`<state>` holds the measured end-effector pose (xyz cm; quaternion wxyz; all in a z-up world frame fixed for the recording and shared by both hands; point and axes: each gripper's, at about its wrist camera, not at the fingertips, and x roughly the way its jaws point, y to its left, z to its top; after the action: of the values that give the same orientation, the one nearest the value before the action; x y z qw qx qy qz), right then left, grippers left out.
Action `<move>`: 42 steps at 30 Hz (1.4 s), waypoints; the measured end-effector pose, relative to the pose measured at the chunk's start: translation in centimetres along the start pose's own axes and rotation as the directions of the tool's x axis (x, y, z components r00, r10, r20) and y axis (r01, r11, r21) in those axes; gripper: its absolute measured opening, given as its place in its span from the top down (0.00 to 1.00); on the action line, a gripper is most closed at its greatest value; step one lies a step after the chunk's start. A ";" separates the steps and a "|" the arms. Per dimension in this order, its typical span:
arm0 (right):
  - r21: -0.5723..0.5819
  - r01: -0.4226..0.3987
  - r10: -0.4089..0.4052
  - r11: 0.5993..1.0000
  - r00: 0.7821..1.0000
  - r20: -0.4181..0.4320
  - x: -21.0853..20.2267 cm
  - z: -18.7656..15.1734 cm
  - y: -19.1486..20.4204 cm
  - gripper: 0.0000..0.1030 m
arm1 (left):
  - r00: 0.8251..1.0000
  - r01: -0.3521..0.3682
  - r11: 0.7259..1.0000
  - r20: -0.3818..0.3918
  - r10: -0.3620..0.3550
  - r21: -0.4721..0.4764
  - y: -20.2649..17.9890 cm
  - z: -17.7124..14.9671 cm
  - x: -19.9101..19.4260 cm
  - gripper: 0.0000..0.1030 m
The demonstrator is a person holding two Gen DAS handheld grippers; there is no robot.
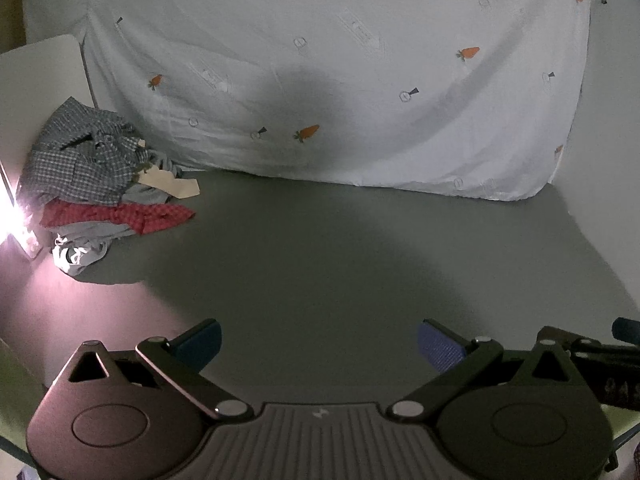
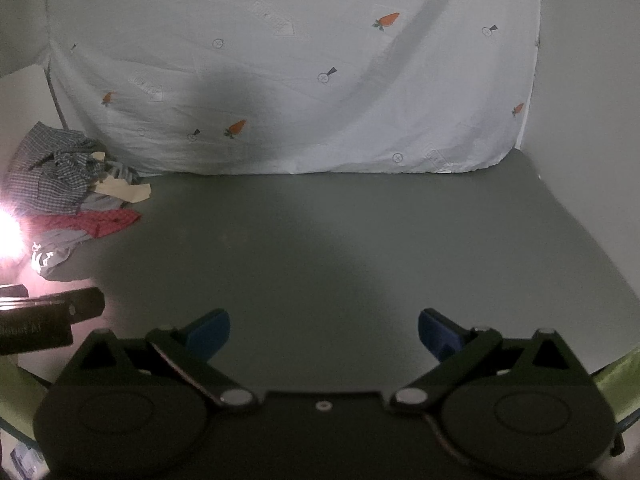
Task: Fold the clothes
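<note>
A pile of crumpled clothes [image 1: 100, 168] lies at the far left of the grey table [image 1: 320, 248]: a blue-and-white checked garment on top, a red checked one and pale grey ones below. The pile also shows in the right wrist view [image 2: 68, 192]. My left gripper [image 1: 320, 344] is open and empty, low over the table's near edge, far from the pile. My right gripper [image 2: 324, 332] is open and empty beside it. Part of the right gripper [image 1: 600, 356] shows at the right edge of the left view; part of the left gripper [image 2: 48, 312] shows at the left of the right view.
A white sheet with small carrot prints [image 1: 340, 72] hangs as a backdrop behind the table [image 2: 320, 240]. A bright lamp [image 1: 8, 216] glares at the left edge, next to the pile. A white wall [image 1: 612, 120] bounds the right side.
</note>
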<state>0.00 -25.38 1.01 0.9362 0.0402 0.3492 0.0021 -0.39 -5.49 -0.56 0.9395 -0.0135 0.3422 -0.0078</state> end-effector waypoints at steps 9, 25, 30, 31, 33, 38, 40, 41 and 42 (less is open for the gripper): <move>0.015 -0.066 0.065 0.998 0.996 0.058 0.2 -0.1 -4.4 0.01 | 1.000 -0.002 1.000 -0.031 0.001 -0.028 -3.6 -0.5 0.4 0.00; -0.065 -0.079 0.083 0.995 0.995 0.053 9.0 2.2 -2.8 0.17 | 0.945 0.143 0.967 -0.260 -0.197 -0.213 0.0 0.7 9.3 0.01; -0.105 -0.061 0.068 0.993 0.996 0.063 12.2 4.6 1.8 0.25 | 0.946 0.144 0.938 -0.233 -0.223 -0.314 6.6 3.8 13.5 0.07; -0.115 -0.060 0.068 0.992 0.995 0.067 12.7 5.1 3.0 0.27 | 0.952 0.136 0.937 -0.219 -0.213 -0.322 8.0 4.6 14.3 0.08; -0.142 -0.055 0.067 0.988 0.995 0.079 14.3 6.3 5.8 0.32 | 0.970 0.093 0.947 -0.186 -0.155 -0.307 11.2 6.1 16.0 0.16; -0.194 -0.067 0.085 0.979 0.993 0.086 18.3 8.9 13.0 0.52 | 0.990 -0.066 0.959 -0.138 0.029 -0.276 18.7 9.6 19.6 0.33; -0.209 -0.080 0.098 0.975 0.992 0.081 20.2 10.2 15.7 0.68 | 0.989 -0.111 0.953 -0.123 0.079 -0.282 22.0 10.9 20.7 0.37; -0.226 -0.082 0.105 0.971 0.990 0.090 21.0 10.9 17.0 0.72 | 0.988 -0.133 0.951 -0.114 0.104 -0.279 23.5 11.6 21.3 0.37; -0.243 -0.085 0.112 0.966 0.989 0.100 21.8 11.6 18.4 0.81 | 0.986 -0.158 0.954 -0.099 0.137 -0.255 24.8 12.3 21.8 0.37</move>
<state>24.45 -7.23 -3.09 0.9512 -0.0550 0.2904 0.0883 24.32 19.00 -5.95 0.9130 -0.1116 0.3775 0.1073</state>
